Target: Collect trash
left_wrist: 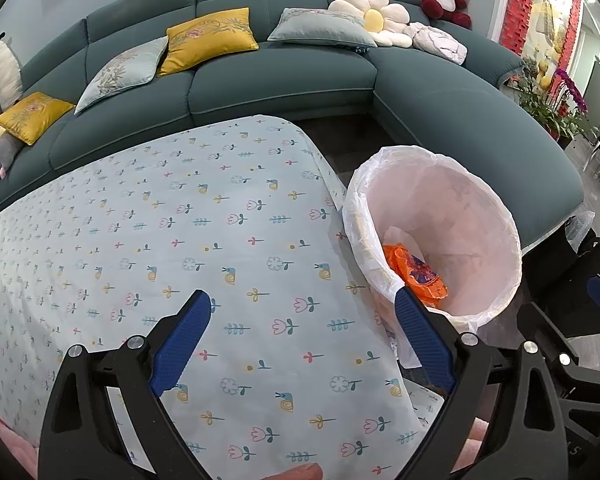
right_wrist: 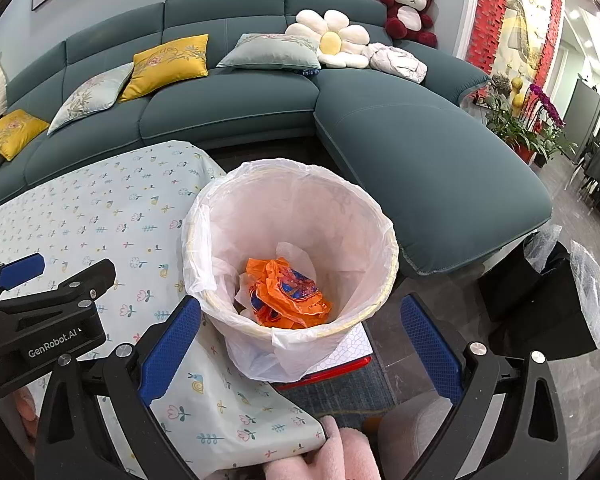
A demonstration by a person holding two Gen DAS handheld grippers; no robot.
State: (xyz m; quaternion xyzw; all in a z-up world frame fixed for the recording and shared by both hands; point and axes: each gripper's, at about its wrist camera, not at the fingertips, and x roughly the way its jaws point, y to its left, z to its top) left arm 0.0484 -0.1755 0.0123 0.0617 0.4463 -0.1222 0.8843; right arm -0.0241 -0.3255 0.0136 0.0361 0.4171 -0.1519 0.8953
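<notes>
A round bin with a white plastic liner (right_wrist: 292,216) stands on the floor beside the table's right edge; it also shows in the left wrist view (left_wrist: 436,216). Inside lies a crumpled orange wrapper (right_wrist: 288,292), also seen in the left wrist view (left_wrist: 416,276), on some white paper (right_wrist: 292,254). My right gripper (right_wrist: 300,308) is open and empty, held just above the bin's near rim. My left gripper (left_wrist: 304,304) is open and empty over the floral tablecloth (left_wrist: 160,240), left of the bin. The left gripper also appears at the left of the right wrist view (right_wrist: 32,280).
A teal sectional sofa (right_wrist: 420,152) with yellow and grey cushions curves behind the table and bin. A black box with bubble wrap (right_wrist: 548,288) stands on the floor at right. A red-edged board (right_wrist: 340,356) lies under the bin. Potted flowers (right_wrist: 532,128) stand far right.
</notes>
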